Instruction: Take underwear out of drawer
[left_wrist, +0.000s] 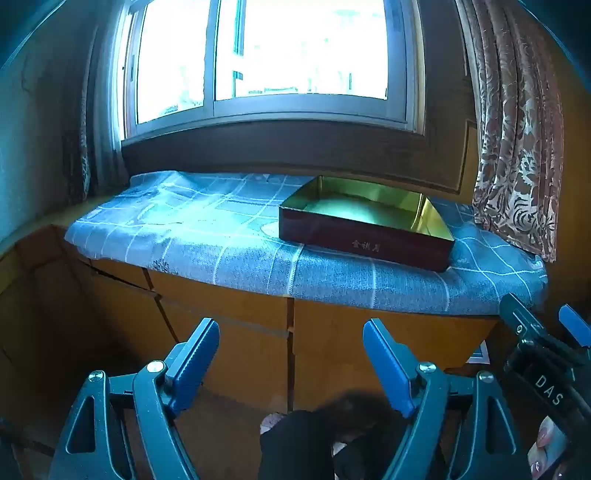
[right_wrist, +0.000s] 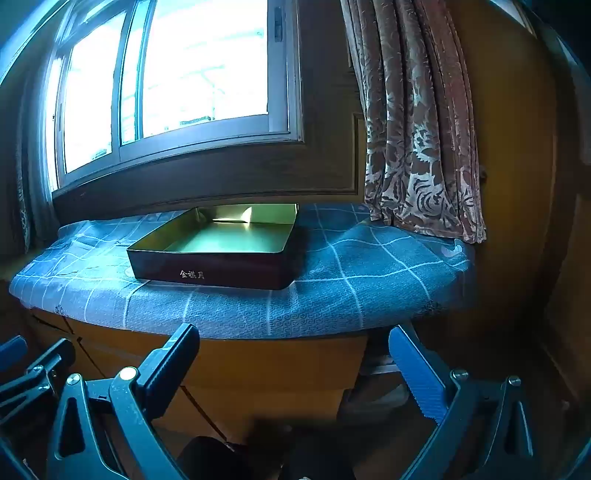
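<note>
Your left gripper (left_wrist: 291, 363) has its fingers spread apart with nothing between them. The underwear is not visible; I judge it lies inside one of the closed drawers (left_wrist: 255, 350) under the desk (left_wrist: 229, 254). It should be light, soft and limp, so pinch a fold or the waistband. The desk wears a blue checked cloth, which can slide, and carries an empty tin box (left_wrist: 365, 225). Behind are a bright window (left_wrist: 258, 55) and a patterned curtain (left_wrist: 517, 147). Your right gripper (right_wrist: 295, 365) is also wide apart, holding nothing.
</note>
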